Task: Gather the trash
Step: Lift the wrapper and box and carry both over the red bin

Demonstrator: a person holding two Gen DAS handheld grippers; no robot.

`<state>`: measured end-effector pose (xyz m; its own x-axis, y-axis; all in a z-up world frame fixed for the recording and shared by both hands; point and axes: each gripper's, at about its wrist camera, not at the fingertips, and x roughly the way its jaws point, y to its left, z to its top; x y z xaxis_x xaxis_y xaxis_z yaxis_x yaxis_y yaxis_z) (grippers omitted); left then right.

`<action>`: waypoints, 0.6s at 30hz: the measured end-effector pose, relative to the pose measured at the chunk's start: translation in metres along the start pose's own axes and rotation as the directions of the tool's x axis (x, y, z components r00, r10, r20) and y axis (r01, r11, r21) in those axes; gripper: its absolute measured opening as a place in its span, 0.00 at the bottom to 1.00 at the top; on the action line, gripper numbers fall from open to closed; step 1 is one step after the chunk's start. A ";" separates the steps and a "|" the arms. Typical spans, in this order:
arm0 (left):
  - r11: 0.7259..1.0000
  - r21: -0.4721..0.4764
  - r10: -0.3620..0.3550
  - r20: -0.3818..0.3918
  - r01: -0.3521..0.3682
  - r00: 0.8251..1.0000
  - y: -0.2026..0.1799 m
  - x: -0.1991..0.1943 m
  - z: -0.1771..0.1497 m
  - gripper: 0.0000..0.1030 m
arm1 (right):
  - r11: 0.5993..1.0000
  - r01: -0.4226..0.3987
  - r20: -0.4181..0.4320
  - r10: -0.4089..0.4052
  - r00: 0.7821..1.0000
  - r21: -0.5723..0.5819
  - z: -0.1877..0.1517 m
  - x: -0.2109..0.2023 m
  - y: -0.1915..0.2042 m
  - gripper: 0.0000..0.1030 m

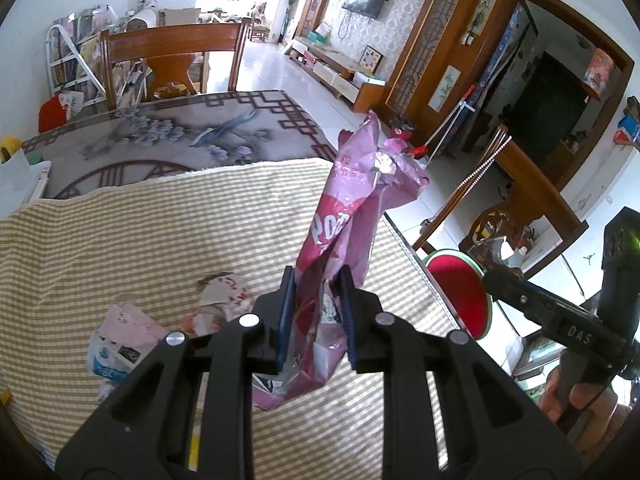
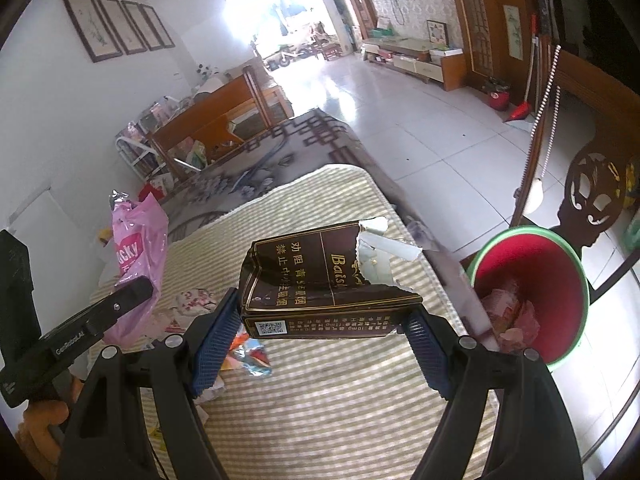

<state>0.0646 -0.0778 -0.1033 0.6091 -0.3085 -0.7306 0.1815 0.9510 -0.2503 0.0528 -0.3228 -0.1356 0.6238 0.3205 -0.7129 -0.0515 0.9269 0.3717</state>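
Two pieces of trash are in hand: left gripper (image 1: 316, 314), jaws narrow, pinches a pink wrapper (image 1: 348, 224); right gripper (image 2: 320, 338), jaws wide, clamps a torn dark carton (image 2: 320, 280). Neither is binned yet. Scraps (image 1: 120, 344) remain on the striped worktop (image 1: 140, 220). The red bin (image 2: 532, 292), holding some litter, stands beside its edge, nothing blocking.

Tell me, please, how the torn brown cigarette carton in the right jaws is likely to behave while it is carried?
The cigarette carton probably stays fairly stiff: it juts out flat from the right gripper without drooping. It looks light, likely empty, since one end is ripped open. The dented corner and torn edge suggest that it would crush under a harder squeeze.
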 end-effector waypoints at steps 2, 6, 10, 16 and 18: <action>1.000 0.005 -0.003 -0.005 0.003 1.000 -0.006 0.002 0.000 0.20 | 1.000 0.006 -0.001 -0.006 1.000 0.009 0.001 -0.001 -0.007 0.74; 1.000 0.016 -0.009 -0.018 0.009 1.000 -0.019 0.010 0.000 0.20 | 0.999 0.017 -0.004 -0.017 1.000 0.033 0.001 -0.003 -0.023 0.74; 0.999 0.028 -0.016 -0.034 0.017 0.999 -0.032 0.020 0.000 0.20 | 0.998 0.027 -0.007 -0.027 1.000 0.052 0.002 -0.005 -0.038 0.74; 0.998 0.043 -0.033 -0.050 0.035 0.998 -0.053 0.032 0.002 0.20 | 0.996 0.049 -0.009 -0.048 0.999 0.079 0.006 -0.010 -0.063 0.74; 0.998 0.048 -0.038 -0.056 0.041 0.998 -0.061 0.037 0.002 0.20 | 0.995 0.052 -0.006 -0.052 0.999 0.089 0.007 -0.012 -0.071 0.74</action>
<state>0.0781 -0.1474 -0.1137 0.5577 -0.3450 -0.7549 0.2432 0.9375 -0.2489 0.0546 -0.3943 -0.1488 0.6207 0.2733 -0.7349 0.0504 0.9214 0.3853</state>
